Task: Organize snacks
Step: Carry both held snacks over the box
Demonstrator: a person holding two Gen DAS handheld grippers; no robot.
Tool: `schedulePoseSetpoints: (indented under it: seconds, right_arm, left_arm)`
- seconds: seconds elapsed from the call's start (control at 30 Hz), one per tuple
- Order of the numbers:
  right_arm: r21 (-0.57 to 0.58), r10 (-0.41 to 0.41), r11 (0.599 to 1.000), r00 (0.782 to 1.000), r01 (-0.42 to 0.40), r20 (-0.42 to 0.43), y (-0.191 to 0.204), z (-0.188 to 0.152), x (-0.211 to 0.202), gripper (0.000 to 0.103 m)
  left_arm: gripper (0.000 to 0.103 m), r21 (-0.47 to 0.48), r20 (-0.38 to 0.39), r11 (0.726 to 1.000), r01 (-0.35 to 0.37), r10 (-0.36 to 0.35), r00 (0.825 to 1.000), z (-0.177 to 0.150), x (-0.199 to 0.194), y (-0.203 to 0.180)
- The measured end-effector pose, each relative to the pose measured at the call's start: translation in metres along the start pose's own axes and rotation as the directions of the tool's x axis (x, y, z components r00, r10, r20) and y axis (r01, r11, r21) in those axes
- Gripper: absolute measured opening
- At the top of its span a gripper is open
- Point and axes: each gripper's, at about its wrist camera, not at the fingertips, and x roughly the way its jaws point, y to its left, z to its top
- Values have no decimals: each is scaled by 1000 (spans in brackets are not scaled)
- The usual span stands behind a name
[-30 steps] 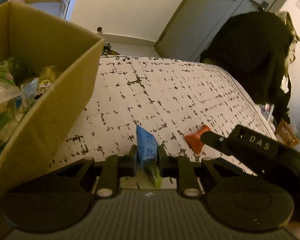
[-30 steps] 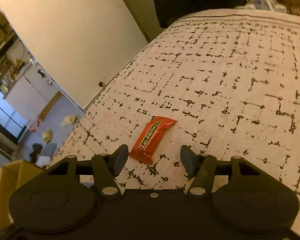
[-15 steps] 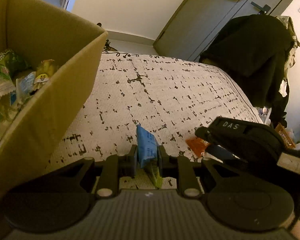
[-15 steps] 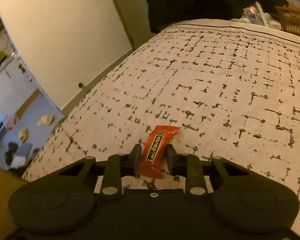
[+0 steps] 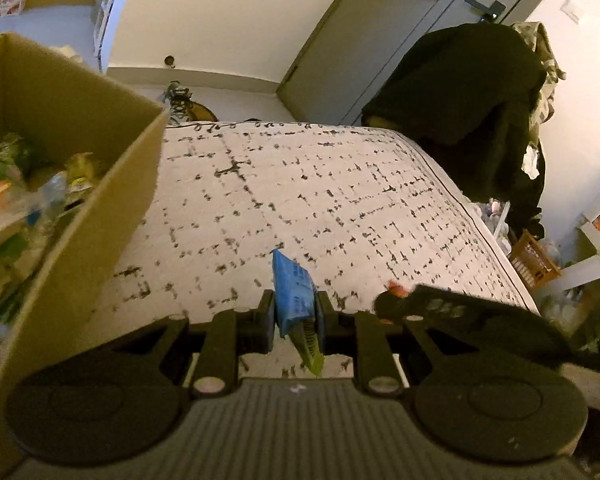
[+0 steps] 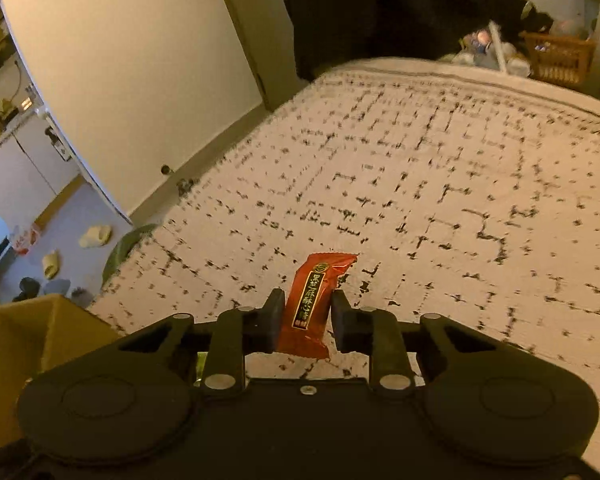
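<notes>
My left gripper (image 5: 294, 314) is shut on a blue and green snack packet (image 5: 296, 300), held above the patterned bed cover (image 5: 300, 200). A cardboard box (image 5: 100, 208) with several snack packets (image 5: 16, 196) inside stands to its left. My right gripper (image 6: 306, 318) is shut on a red candy packet (image 6: 312, 300) with gold writing, lifted off the bed cover (image 6: 440, 200). The right gripper also shows in the left wrist view (image 5: 460, 312), low at the right, with a bit of red at its tip. The box corner shows in the right wrist view (image 6: 28, 344).
A dark coat (image 5: 468, 112) hangs on a chair beyond the bed's far right corner, near a door (image 5: 380, 40). A wicker basket (image 6: 560, 56) and clutter lie on the floor to the right. Slippers (image 6: 94, 236) lie on the floor past the bed's left edge.
My right gripper closed on the red candy packet and lifted it off the bed cover. My left gripper rose a little and kept hold of the blue packet.
</notes>
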Motion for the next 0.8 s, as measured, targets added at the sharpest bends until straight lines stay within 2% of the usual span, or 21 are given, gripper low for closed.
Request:
schedulePoseSetpoints:
  seconds: [0.07, 0.23, 0.37, 0.63, 0.8]
  right_arm:
    - [24, 8, 1000, 1000, -9, 16, 0, -2, -13, 25]
    - [29, 35, 999, 998, -37, 55, 8, -7, -46, 25]
    - [11, 32, 999, 997, -33, 65, 20, -12, -64, 25]
    - [-60, 88, 995, 989, -81, 115, 51, -17, -100, 25]
    - [-81, 113, 991, 988, -105, 104, 63, -27, -107, 25]
  left_arm:
    - [18, -8, -6, 1000, -8, 8, 1000, 0, -11, 0]
    - [18, 18, 33, 1000, -8, 7, 999, 6, -48, 8]
    - [18, 38, 66, 999, 6, -8, 998, 13, -79, 17]
    - [18, 53, 121, 999, -7, 1, 993, 21, -128, 31]
    - [18, 56, 148, 998, -11, 2, 989, 32, -154, 45]
